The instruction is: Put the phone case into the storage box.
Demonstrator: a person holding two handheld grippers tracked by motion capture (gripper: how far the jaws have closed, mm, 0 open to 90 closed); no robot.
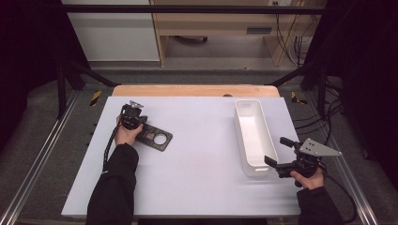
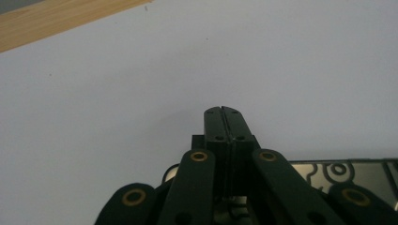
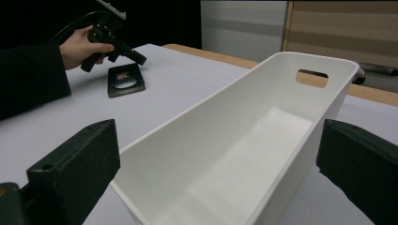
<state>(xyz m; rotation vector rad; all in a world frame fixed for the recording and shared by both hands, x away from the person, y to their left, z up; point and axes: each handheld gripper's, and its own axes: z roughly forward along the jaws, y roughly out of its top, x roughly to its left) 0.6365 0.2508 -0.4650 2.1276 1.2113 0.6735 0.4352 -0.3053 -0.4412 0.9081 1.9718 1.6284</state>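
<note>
The table [image 1: 187, 178] is lit evenly from above, while the surroundings are left nearly black. Soft, faint shadows are cast beside the bin [image 1: 253, 136]. In the left gripper view the jaws are rendered dark and slightly blurred. In the right gripper view the near jaws are softened, and a mild sheen is seen on the bin [image 3: 244, 154].

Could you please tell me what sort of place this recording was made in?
Probably a lab bench for recording manipulation: a white table inside a black frame, loose cables behind, and a person holding a tool in each hand.
</note>
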